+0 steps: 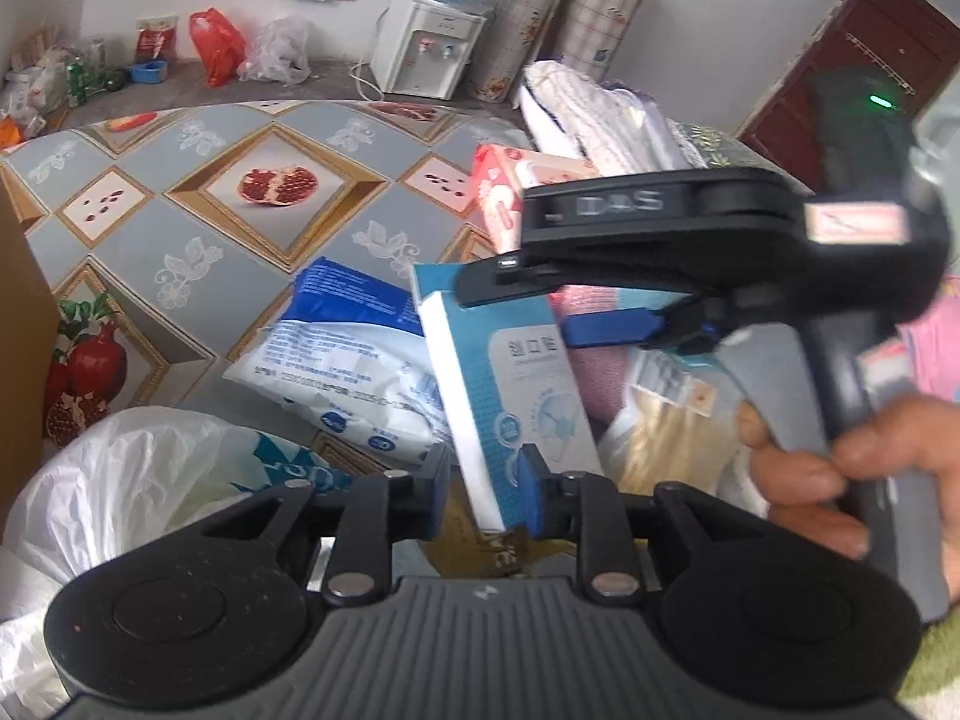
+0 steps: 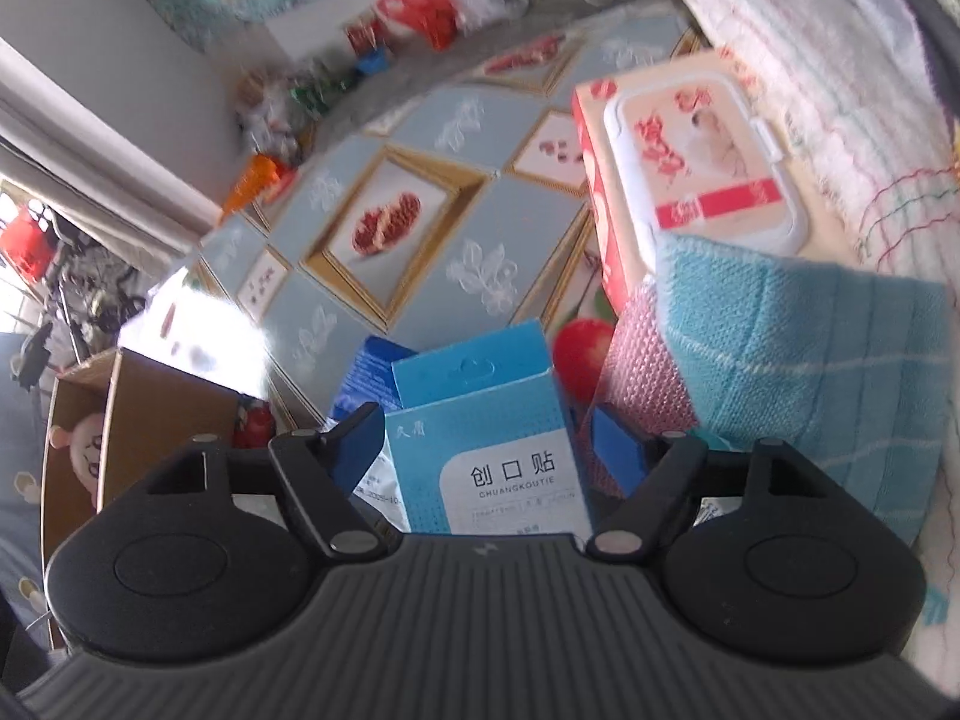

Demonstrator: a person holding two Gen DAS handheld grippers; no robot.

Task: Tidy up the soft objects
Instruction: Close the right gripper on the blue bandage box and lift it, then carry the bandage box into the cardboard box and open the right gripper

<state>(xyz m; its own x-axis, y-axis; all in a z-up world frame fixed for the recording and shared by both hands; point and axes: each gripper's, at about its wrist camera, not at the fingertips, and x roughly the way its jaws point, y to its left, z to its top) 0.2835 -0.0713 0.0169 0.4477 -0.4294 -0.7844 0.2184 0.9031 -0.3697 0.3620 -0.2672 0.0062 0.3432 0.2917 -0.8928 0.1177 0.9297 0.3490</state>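
A light-blue and white carton of plasters [image 1: 510, 396] stands tilted over the patterned tablecloth [image 1: 180, 222]. My left gripper [image 1: 487, 495] is shut on its lower end, a blue pad on each narrow side. In the right wrist view the same carton [image 2: 480, 438] stands between the fingers of my right gripper [image 2: 489, 450], which is open, its pads standing off both sides. From the left wrist view the right gripper [image 1: 528, 309] reaches over the carton's top, held by a hand [image 1: 840, 480]. A blue knitted towel [image 2: 810, 372] and a pink cloth [image 2: 642, 360] lie just right of it.
A white and blue plastic pack [image 1: 354, 372] lies left of the carton. A red and pink wipes pack [image 2: 690, 162] sits behind, against folded bedding [image 2: 840, 60]. A white plastic bag [image 1: 120, 480] is at the near left. A cardboard box [image 2: 138, 420] holds a plush toy [image 2: 84, 444].
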